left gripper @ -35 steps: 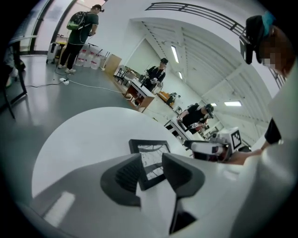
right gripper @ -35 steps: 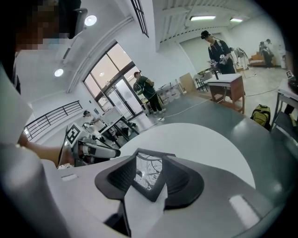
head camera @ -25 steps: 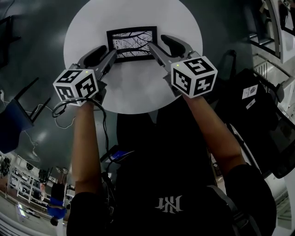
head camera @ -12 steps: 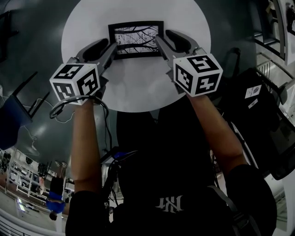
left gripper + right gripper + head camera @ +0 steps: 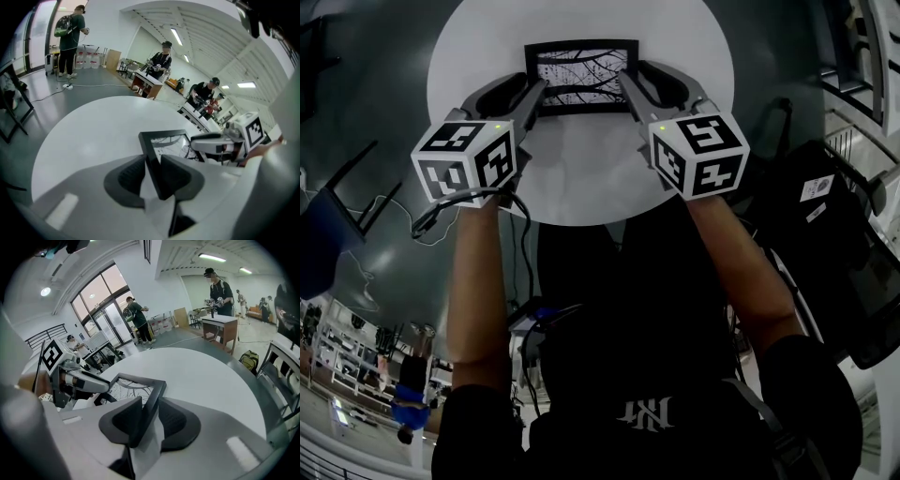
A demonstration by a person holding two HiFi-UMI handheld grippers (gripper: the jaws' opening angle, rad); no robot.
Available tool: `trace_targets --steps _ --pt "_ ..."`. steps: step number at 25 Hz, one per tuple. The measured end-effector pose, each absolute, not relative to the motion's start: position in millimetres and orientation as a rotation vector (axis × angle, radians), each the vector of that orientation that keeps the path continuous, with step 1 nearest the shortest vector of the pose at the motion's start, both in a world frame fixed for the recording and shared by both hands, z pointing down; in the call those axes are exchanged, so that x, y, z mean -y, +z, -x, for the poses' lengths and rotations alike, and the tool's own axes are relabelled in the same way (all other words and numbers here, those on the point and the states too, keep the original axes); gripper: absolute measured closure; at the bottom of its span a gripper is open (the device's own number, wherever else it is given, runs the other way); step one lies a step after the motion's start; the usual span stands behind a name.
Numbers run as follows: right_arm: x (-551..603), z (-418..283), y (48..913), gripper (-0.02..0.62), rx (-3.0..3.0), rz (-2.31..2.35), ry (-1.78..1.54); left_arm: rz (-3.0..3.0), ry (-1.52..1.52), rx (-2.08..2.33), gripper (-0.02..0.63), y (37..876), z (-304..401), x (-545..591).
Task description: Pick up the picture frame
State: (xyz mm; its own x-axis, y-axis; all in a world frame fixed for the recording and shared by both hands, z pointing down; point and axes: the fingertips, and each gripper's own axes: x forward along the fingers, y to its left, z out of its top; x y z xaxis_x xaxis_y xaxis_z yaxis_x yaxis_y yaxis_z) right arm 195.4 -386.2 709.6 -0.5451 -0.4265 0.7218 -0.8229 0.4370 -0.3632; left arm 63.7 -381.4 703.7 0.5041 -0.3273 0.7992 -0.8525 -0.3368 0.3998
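Observation:
A black picture frame (image 5: 581,75) with a branch print lies on the far part of a round white table (image 5: 581,178). My left gripper (image 5: 528,89) straddles its left border, my right gripper (image 5: 639,80) its right border. The jaws of both have just been closing. In the left gripper view the frame's border (image 5: 154,159) stands between the pads of that gripper (image 5: 151,161), which press on it. In the right gripper view the frame's border (image 5: 152,404) is likewise pinched by that gripper (image 5: 150,411). Each gripper view shows the other gripper across the frame.
A black bag with a white tag (image 5: 816,202) sits right of the table, a blue chair (image 5: 319,253) to its left. A cable (image 5: 441,220) hangs from the left gripper. People work at desks (image 5: 161,61) far behind the table.
Both pairs of jaws have narrowed onto the frame's side borders. The frame and table sit a little higher in the head view.

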Motion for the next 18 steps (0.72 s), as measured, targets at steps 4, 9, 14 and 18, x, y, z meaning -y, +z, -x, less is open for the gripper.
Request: trace_targets --steps 4,9,14,18 --pt "385.2 -190.6 709.7 0.489 2.157 -1.040 0.969 -1.880 0.769 1.007 0.511 704.6 -60.6 381.5" --pt "385.4 -193.9 710.2 0.497 2.156 -1.058 0.991 -1.860 0.720 1.011 0.515 706.2 -62.7 381.9" --pt "388.5 -194.0 713.3 0.514 2.156 -1.064 1.011 -1.854 0.689 1.000 0.514 709.0 -63.7 378.6" --pt "393.1 -193.1 714.3 0.518 2.146 -1.077 1.003 -1.836 0.672 0.998 0.512 711.9 -63.5 376.4"
